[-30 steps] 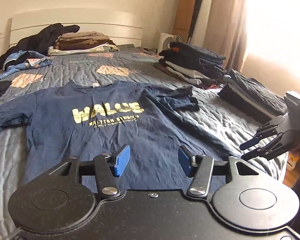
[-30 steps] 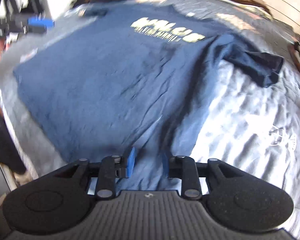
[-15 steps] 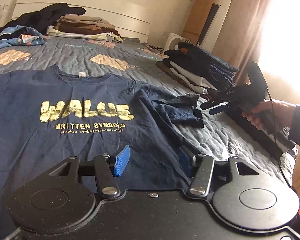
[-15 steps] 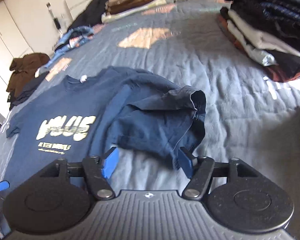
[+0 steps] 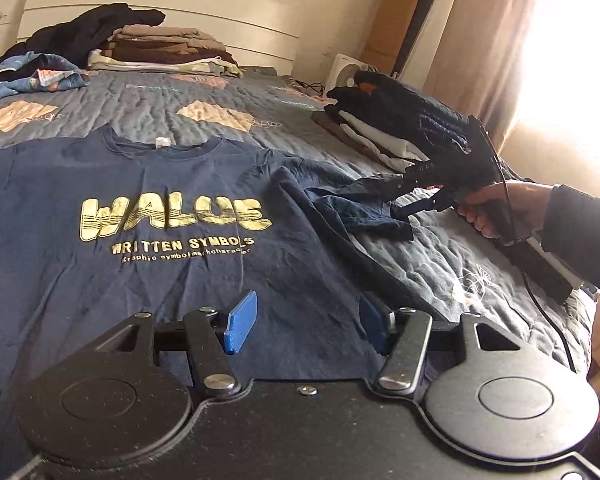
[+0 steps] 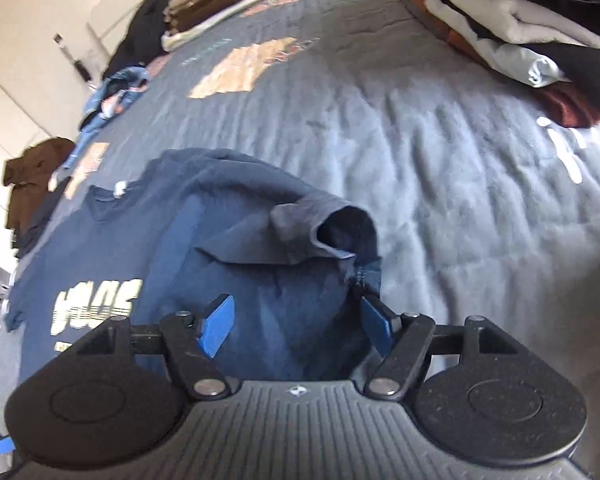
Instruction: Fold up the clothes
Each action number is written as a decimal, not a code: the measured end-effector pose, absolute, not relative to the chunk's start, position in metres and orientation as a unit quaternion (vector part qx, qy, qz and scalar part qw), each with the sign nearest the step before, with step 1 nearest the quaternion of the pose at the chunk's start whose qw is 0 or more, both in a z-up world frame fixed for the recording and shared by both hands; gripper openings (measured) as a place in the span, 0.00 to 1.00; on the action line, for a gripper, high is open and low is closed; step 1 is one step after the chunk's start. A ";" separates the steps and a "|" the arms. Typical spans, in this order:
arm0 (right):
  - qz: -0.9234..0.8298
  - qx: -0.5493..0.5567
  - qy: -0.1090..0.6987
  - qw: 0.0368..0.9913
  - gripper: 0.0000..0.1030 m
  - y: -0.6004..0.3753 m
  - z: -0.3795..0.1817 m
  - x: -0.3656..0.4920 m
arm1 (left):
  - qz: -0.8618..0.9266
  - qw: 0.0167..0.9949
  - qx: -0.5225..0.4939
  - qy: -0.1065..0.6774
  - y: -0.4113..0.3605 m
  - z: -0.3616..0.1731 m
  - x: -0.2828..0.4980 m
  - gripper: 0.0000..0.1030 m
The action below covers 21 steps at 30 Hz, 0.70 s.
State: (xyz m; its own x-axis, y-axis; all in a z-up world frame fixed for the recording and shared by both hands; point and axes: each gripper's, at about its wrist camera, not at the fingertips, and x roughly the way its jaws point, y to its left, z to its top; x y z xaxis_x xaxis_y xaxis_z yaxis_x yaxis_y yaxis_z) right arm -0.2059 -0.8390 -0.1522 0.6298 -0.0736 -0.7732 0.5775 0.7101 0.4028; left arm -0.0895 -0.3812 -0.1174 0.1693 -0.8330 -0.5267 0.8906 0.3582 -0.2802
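Across a bed (image 5: 284, 112) covered by a grey-blue quilt, one navy T-shirt (image 5: 148, 248) is spread flat with its yellow print facing up, its collar toward the headboard (image 5: 228, 12).

From the left wrist view, the whole print, the headboard, a curtain (image 5: 480, 40) and the person's right hand (image 5: 496, 212) gripping the right tool (image 5: 396, 204) are seen. From the right wrist view, none of these are seen in full; instead the crumpled sleeve (image 6: 300, 240) is shown close up, its cuff curled open, and a brown garment (image 6: 32, 176) at the far bed edge appears.

The left tool (image 5: 304, 320) is held over the shirt's lower part with its two blue pads spread about halfway and opening slightly; nothing is gripped (whether the cloth below is touched cannot be told). The right tool (image 6: 296, 324) is spread wide around the sleeve, with cloth lying between the pads but not pinched.

Two tools are counted, and three stacks of folded clothes: one by the headboard (image 5: 160, 48), one at the right side (image 5: 388, 120), and a third (image 5: 540, 256) partly hidden behind the hand.
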 end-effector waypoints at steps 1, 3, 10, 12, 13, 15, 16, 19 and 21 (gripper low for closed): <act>-0.196 0.324 0.389 0.840 0.68 -0.841 -0.154 -0.204 | -0.563 0.764 0.046 0.313 -0.382 -0.118 -0.089 0.55; -0.208 0.315 0.377 0.846 0.68 -0.844 -0.153 -0.203 | -0.559 0.764 0.047 0.318 -0.383 -0.121 -0.086 0.55; -0.231 0.303 0.346 0.857 0.21 -0.856 -0.149 -0.192 | -0.555 0.764 0.052 0.325 -0.386 -0.126 -0.083 0.55; -0.241 0.306 0.343 0.855 0.13 -0.859 -0.150 -0.190 | -0.553 0.764 0.055 0.327 -0.386 -0.127 -0.082 0.55; -0.241 0.312 0.339 0.854 0.12 -0.861 -0.150 -0.190 | -0.552 0.764 0.055 0.328 -0.386 -0.128 -0.082 0.55; -0.251 0.326 0.320 0.853 0.09 -0.870 -0.144 -0.194 | -0.551 0.765 0.056 0.330 -0.386 -0.129 -0.081 0.55; -0.262 0.336 0.306 0.851 0.09 -0.877 -0.140 -0.198 | -0.550 0.765 0.056 0.330 -0.385 -0.129 -0.080 0.55; -0.280 0.354 0.283 0.846 0.09 -0.901 -0.128 -0.205 | -0.549 0.766 0.057 0.329 -0.385 -0.129 -0.079 0.55; -0.284 0.347 0.303 0.841 0.11 -0.912 -0.128 -0.201 | -0.549 0.766 0.058 0.330 -0.385 -0.129 -0.078 0.55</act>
State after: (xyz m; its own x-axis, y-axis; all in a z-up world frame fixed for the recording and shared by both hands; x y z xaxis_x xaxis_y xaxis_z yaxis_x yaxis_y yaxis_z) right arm -0.2006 -0.9118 -0.1278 0.6550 -0.2660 -0.7073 0.6877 0.5977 0.4120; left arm -0.0779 -0.3846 -0.1290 0.1791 -0.8029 -0.5685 0.8794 0.3898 -0.2734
